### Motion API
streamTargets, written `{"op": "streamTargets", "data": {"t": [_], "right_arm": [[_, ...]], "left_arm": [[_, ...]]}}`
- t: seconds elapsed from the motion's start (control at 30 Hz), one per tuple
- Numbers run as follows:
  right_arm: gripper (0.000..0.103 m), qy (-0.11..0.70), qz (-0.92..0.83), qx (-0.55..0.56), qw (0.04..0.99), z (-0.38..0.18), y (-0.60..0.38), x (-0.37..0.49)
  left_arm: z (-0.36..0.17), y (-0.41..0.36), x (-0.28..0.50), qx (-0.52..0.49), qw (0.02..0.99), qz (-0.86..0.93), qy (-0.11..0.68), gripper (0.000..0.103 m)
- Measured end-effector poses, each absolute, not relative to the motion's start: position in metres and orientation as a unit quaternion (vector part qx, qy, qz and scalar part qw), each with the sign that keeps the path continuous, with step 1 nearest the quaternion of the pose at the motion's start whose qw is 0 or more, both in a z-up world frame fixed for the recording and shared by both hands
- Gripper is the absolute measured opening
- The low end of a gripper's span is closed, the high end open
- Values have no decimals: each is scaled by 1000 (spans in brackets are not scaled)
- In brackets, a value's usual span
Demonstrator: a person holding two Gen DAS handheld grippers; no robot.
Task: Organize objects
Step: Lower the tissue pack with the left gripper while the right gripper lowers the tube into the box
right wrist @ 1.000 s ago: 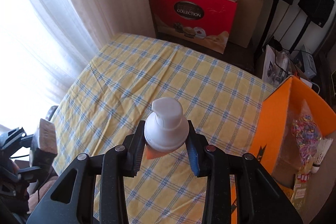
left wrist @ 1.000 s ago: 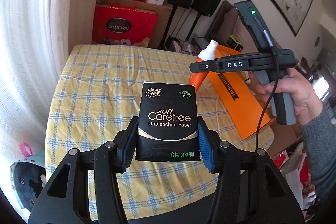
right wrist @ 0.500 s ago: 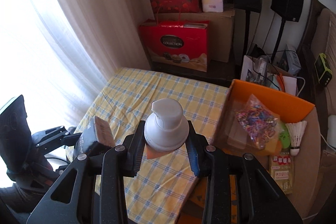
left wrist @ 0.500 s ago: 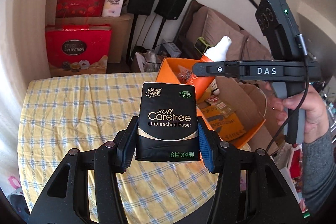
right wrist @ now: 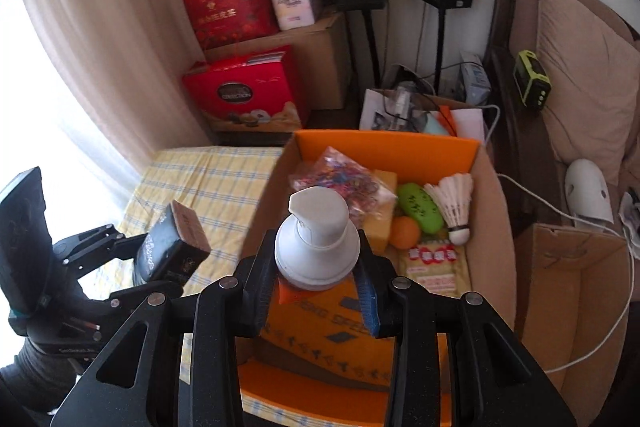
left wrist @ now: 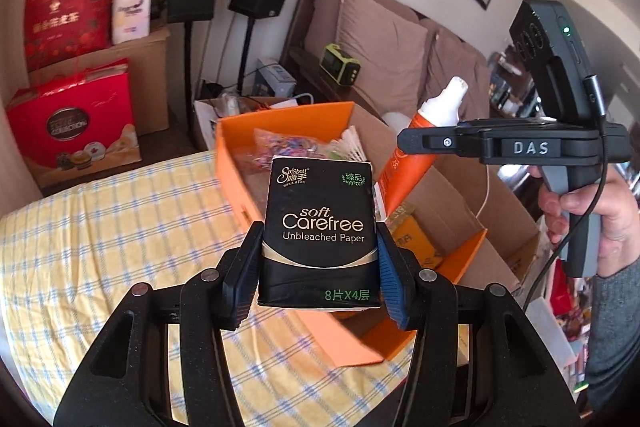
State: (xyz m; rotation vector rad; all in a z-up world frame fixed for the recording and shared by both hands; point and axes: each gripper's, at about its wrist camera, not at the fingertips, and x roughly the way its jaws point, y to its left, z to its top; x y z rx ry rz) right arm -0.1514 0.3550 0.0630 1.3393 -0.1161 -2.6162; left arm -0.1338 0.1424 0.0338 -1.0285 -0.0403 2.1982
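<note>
Beyond the checked tablecloth (left wrist: 100,227) the orange box (right wrist: 384,147) lies ahead of both grippers, nearer the right gripper (right wrist: 316,279), clamped on an upright pump bottle (right wrist: 316,243) over its near wall, than the left gripper (left wrist: 318,279), pinching an upright tissue pack (left wrist: 320,227)

The orange box (right wrist: 384,147) is open above; a shuttlecock (right wrist: 454,199), a green case (right wrist: 420,205) and packets crowd its far floor.

Blown-out window glare at the curtain (right wrist: 100,39), slight motion blur, fisheye-bent edges.
</note>
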Motion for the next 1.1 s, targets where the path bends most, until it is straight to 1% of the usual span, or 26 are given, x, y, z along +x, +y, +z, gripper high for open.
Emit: {"op": "streamTargets", "data": {"t": [0.23, 0.47, 0.7, 0.83, 0.9, 0.97, 1.1], "right_arm": [[36, -53, -872, 485, 38, 30, 406, -156], [36, -51, -850, 524, 5, -2, 432, -170], [36, -33, -839, 542, -15, -22, 436, -191], [36, -31, -843, 536, -26, -26, 438, -201], [38, -40, -844, 534, -21, -28, 440, -205], [40, -49, -846, 531, -22, -28, 442, -207], [45, -50, -853, 518, -22, -25, 440, -204]], "left_arm": [[19, 205, -153, -442, 377, 814, 15, 50], [-1, 252, -171, -476, 375, 794, 48, 50], [-28, 291, -182, -488, 352, 788, 131, 50], [-41, 294, -188, -499, 348, 784, 125, 50], [-43, 292, -188, -501, 342, 786, 119, 54], [-42, 288, -186, -500, 339, 788, 115, 62], [-33, 273, -182, -489, 336, 797, 110, 63]]}}
